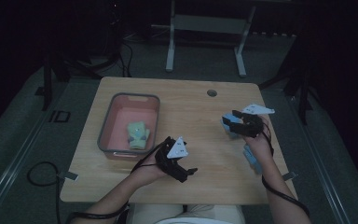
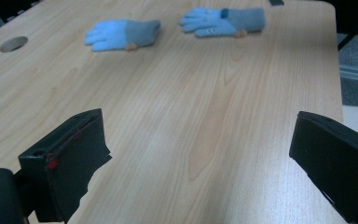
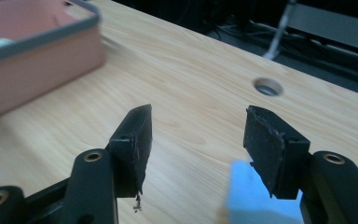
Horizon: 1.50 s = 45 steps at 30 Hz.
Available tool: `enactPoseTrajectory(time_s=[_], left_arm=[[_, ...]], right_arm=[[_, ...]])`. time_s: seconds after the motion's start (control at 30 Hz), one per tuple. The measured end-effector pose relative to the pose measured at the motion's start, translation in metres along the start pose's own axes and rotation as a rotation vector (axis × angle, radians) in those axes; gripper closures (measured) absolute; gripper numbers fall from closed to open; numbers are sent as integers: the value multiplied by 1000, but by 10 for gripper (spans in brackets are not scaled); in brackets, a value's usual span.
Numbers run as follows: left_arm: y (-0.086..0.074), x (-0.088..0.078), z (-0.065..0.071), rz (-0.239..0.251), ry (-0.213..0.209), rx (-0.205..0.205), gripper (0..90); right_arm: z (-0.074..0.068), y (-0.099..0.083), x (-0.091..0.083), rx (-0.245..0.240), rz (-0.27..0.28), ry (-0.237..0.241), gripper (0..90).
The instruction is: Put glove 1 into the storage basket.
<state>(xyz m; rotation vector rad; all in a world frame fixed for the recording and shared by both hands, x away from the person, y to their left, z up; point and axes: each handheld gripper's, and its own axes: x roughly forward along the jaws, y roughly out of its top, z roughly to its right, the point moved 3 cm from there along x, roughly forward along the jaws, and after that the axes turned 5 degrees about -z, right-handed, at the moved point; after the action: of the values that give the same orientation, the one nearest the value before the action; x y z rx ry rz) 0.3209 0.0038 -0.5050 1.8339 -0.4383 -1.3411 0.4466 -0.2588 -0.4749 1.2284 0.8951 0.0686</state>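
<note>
Two light blue gloves with grey cuffs lie on the right half of the wooden table (image 1: 200,140). One glove (image 1: 227,127) (image 2: 121,33) sits just under my right gripper (image 1: 230,119); the other glove (image 1: 251,158) (image 2: 223,21) lies nearer the front edge, beside the right wrist. In the right gripper view, my right gripper (image 3: 199,112) has its jaws partly apart, with a blurred blue patch of glove (image 3: 251,196) low down by the right finger (image 3: 270,144); no pad presses on it. My left gripper (image 1: 189,173) (image 2: 200,119) hovers wide open over bare wood with nothing between its fingers.
A pink bin with a grey rim (image 1: 129,98) (image 3: 37,60) stands on the left half of the table and holds a pale green glove (image 1: 138,134). A round cable hole (image 1: 211,93) (image 3: 267,87) (image 2: 13,44) is near the far edge. A metal stand's legs rise beyond the table.
</note>
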Motion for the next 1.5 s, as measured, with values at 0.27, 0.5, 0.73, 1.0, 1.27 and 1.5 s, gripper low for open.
enactPoseTrajectory(time_s=[0.27, 0.5, 0.73, 1.0, 1.27, 1.5], left_arm=[[-20, 19, 13, -21, -8, -15, 37], [-40, 29, 21, -58, 1, 7, 37], [-52, 30, 22, -67, 15, -10, 37], [-58, 28, 21, -55, 17, -29, 37], [-58, 29, 25, -57, 25, -8, 37], [-57, 28, 24, -47, 31, -16, 37]], right_arm=[[44, -14, 13, 64, -80, -74, 551], [70, -30, 33, 94, -162, -112, 618], [68, -46, 59, 83, -231, -112, 630], [63, -62, 82, 87, -284, -109, 626], [55, -61, 84, 52, -302, -142, 841], [45, -53, 83, 72, -303, -233, 881]])
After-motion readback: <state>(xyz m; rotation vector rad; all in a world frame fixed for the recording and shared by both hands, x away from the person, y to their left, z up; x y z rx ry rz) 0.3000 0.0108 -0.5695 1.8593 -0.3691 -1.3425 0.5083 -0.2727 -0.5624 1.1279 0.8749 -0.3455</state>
